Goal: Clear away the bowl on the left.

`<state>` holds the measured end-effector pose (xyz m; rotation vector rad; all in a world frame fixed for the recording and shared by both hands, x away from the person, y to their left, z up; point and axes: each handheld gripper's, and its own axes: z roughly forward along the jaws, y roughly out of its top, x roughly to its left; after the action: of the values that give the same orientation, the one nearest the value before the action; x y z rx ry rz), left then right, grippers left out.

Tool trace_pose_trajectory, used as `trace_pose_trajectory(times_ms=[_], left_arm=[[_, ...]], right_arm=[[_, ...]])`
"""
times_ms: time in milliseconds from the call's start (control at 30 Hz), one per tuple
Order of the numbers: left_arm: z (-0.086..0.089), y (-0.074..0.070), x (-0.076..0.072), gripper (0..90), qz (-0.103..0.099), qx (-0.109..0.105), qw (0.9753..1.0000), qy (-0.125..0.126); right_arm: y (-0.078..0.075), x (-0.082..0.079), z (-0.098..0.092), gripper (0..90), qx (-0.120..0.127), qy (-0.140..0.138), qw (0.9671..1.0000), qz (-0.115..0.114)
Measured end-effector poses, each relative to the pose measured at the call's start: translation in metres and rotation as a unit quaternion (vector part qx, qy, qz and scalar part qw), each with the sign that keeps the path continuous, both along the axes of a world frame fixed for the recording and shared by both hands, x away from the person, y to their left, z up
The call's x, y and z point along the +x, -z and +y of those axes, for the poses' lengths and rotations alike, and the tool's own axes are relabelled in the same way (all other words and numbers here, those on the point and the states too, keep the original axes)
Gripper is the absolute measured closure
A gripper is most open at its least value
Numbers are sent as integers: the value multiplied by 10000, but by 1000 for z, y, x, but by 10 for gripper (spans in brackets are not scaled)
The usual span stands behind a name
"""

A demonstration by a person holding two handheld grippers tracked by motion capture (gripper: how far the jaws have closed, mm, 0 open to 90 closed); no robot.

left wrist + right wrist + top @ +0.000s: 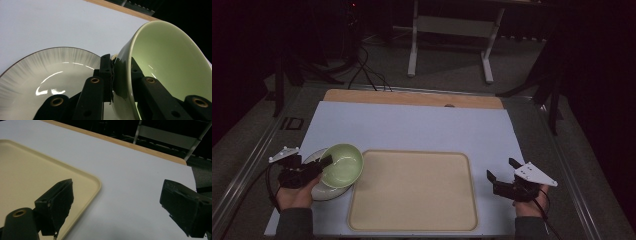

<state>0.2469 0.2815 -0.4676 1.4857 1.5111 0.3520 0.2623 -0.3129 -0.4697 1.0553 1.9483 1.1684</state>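
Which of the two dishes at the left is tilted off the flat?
The green bowl: the left gripper clamps its rim and holds it tipped over the grey-streaked plate, which lies flat on the table.

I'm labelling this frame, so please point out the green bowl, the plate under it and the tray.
Pale green ceramic bowl [343,164], high view, inner wall.
Grey-streaked round plate [50,65], left gripper view, streaked rim.
Beige rectangular plastic tray [412,192], high view, flat floor.

Beige tray [412,192]: flat on table [422,127], between the two tongs. White desk frame [452,27]: floor beyond.
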Motion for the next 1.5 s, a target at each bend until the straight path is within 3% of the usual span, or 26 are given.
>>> trace_pose_trajectory(times_ms=[1500], left_arm=[[-27,2,7,806,14,68,9995,292]], right_arm=[[0,0,0,113,-11,-4,10000,4]])
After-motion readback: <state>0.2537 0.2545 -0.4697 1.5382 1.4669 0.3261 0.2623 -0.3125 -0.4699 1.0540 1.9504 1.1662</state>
